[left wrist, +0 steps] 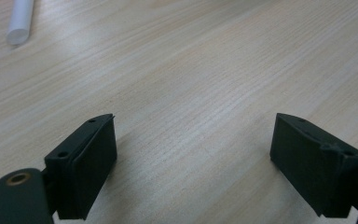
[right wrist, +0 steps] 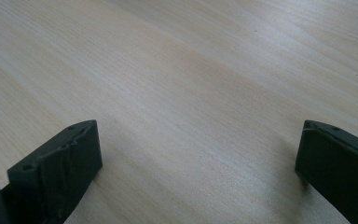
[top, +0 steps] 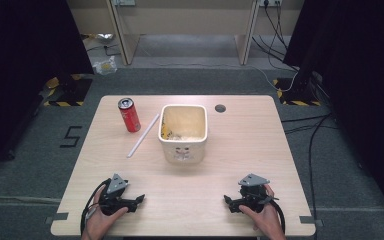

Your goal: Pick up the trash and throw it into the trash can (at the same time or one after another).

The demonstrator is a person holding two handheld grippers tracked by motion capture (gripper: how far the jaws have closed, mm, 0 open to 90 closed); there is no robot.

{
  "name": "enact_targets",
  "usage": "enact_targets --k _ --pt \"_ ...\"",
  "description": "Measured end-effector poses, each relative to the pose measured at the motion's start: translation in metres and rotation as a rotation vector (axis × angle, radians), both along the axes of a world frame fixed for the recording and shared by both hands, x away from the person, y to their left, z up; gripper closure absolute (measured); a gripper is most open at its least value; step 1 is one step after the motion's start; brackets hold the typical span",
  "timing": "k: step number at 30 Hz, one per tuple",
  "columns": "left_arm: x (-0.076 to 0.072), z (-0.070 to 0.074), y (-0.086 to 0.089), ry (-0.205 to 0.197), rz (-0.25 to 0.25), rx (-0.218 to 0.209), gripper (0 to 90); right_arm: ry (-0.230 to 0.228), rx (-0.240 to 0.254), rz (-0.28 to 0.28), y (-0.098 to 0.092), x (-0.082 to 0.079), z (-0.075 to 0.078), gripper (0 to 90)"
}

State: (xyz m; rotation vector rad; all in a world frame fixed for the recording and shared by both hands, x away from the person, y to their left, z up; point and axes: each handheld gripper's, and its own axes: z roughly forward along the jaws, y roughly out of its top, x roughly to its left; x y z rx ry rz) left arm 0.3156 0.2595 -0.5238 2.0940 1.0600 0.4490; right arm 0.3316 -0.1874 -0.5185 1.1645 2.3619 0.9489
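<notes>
Both grippers — left gripper (top: 141, 199), right gripper (top: 226, 199) — rest gaping and empty at the table's (top: 190, 200) lower edge, likely staged before reaching for the straw (top: 143, 135).

Even overhead light, dark edges, soft shadows, blurred close-ups

Bare wood lies ahead of my left gripper (top: 139, 200) and right gripper (top: 226, 200) — both gape with nothing between the jaws. Farther off the bin (top: 183, 131) blocks the middle; the straw (top: 143, 135) and can (top: 129, 115) crowd its left — its right is free.
</notes>
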Motion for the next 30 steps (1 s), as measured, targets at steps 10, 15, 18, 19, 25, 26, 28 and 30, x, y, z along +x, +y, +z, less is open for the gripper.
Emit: enact_targets --k 10,15,18,19,25,26,28,30 --pt "0.001 0.0 0.0 0.006 0.003 -0.001 13.9 0.0 0.0 0.001 0.0 0.0 0.0 0.4" --pt "0.002 0.0 0.0 0.004 0.003 -0.007 14.6 0.0 0.0 0.001 0.0 0.0 0.0 0.4" --pt "0.004 0.002 0.0 0.011 0.005 -0.008 15.6 0.0 0.0 0.001 0.0 0.0 0.0 0.4" --pt "0.005 0.002 0.0 0.014 0.004 -0.006 15.8 0.0 0.0 0.002 0.0 0.0 0.0 0.4" --pt "0.012 0.009 0.005 0.012 0.035 -0.047 16.8 0.0 0.0 0.004 0.0 0.0 0.0 0.4" --pt "0.014 0.011 0.007 0.007 0.044 -0.051 16.8 0.0 0.0 0.006 0.0 0.0 0.0 0.4" --pt "0.017 0.014 0.009 0.001 0.057 -0.052 16.8 0.0 0.001 0.007 -0.001 0.0 0.0 0.4" --pt "0.022 0.019 0.012 -0.005 0.072 -0.051 16.8 0.0 0.001 0.008 -0.001 0.0 0.0 0.4"
